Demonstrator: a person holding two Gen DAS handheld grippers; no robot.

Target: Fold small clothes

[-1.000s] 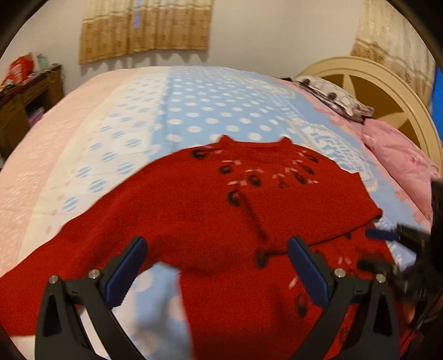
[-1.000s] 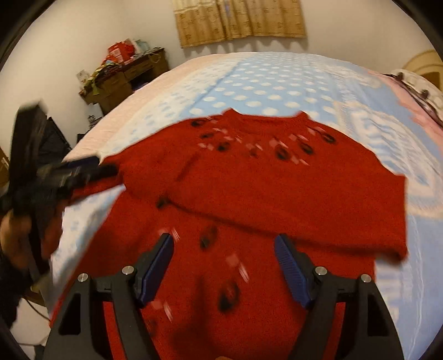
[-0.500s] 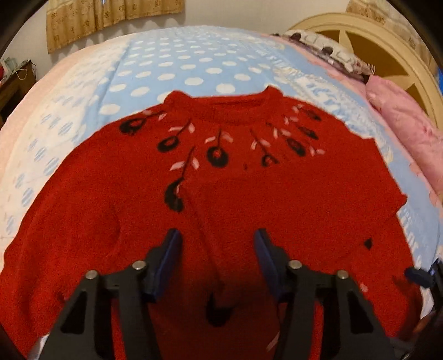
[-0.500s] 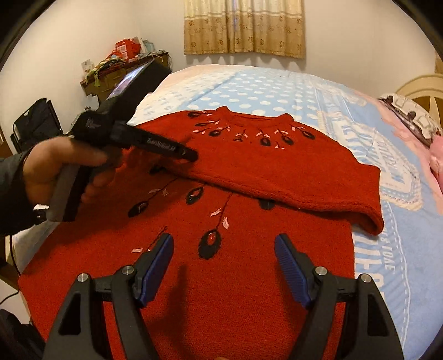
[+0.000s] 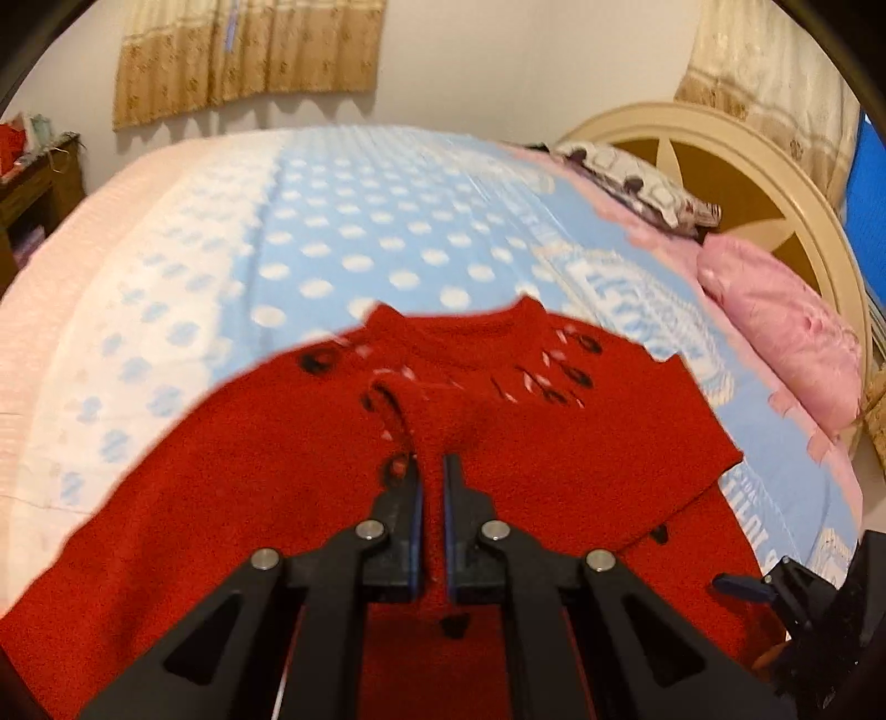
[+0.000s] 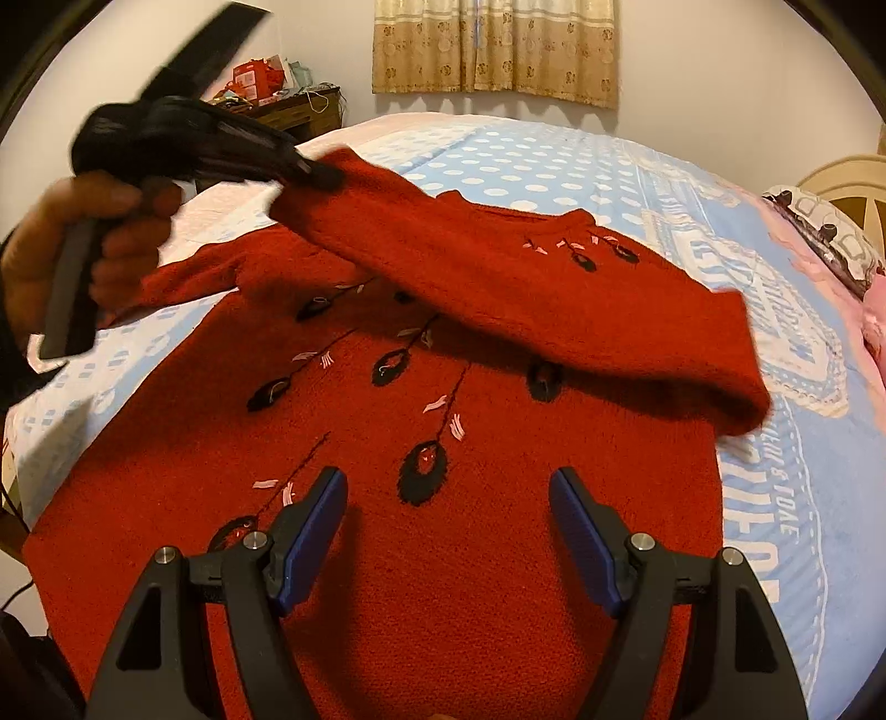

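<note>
Left gripper (image 5: 432, 471) jaws clamped together; right gripper (image 6: 447, 487) jaws spread wide.

My left gripper (image 5: 432, 487) is matt black plastic with shiny metal pins and ridged blue pads (image 5: 416, 531); my right gripper (image 6: 448, 498) is made the same way. The sweater (image 6: 443, 581) is a fuzzy, coarse red knit with black and pink woven motifs. The bedspread (image 5: 354, 249) is smooth printed cloth, the pillow (image 5: 775, 327) soft pink fabric, the headboard (image 5: 792, 183) glossy painted wood, the curtain (image 6: 493, 50) patterned cloth.
</note>
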